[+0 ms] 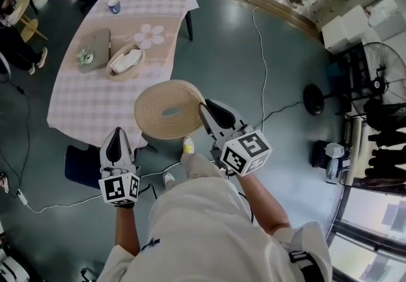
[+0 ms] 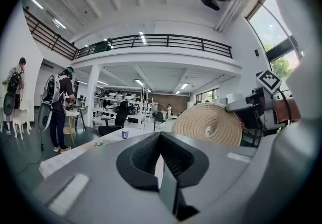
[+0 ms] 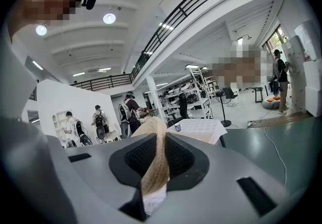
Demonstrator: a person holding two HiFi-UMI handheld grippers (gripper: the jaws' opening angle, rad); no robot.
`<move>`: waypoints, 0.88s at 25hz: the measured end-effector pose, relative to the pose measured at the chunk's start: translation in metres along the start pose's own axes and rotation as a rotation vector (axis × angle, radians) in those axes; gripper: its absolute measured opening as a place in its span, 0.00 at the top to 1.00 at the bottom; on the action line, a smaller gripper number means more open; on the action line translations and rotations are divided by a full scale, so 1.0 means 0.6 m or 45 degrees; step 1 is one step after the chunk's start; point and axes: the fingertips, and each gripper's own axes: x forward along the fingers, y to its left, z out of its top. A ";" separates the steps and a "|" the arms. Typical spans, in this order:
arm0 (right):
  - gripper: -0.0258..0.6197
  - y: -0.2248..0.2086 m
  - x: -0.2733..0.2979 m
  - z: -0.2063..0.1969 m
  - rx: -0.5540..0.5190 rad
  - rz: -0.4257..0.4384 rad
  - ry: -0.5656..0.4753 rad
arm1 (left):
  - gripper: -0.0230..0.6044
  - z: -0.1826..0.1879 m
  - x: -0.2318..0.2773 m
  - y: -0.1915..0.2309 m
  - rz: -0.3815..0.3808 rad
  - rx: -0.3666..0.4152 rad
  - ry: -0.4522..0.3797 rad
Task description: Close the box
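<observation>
Woven lid (image 1: 155, 106), pinched at its rim by your right gripper (image 1: 207, 111) jaws (left gripper (image 1: 117, 136) jaws pressed together, empty), is well short of the open box (image 1: 120, 75) on the tabletop (image 1: 89, 106): this edge-only pinch could let it swing or slip.

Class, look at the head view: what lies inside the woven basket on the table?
A white cloth lies in the woven basket on the table. Whatever lies beneath the cloth is covered and cannot be seen.
</observation>
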 end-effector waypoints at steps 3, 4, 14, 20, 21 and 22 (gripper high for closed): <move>0.87 -0.037 0.024 0.019 -0.007 0.021 0.003 | 0.96 0.003 0.042 -0.008 0.023 0.002 0.002; 0.87 -0.048 0.033 0.026 -0.002 0.030 0.003 | 0.96 0.006 0.054 -0.009 0.034 0.005 0.005; 0.87 -0.112 0.139 0.044 0.047 0.168 0.063 | 0.96 -0.002 0.137 0.018 0.150 0.052 0.046; 0.87 -0.125 0.196 0.028 0.064 0.144 0.098 | 0.96 -0.044 0.170 0.055 0.151 0.034 0.088; 0.87 -0.116 0.209 0.027 0.073 0.145 0.102 | 0.96 -0.043 0.169 0.070 0.158 0.036 0.099; 0.87 -0.106 0.222 0.026 0.084 0.147 0.106 | 0.96 -0.043 0.168 0.085 0.165 0.037 0.109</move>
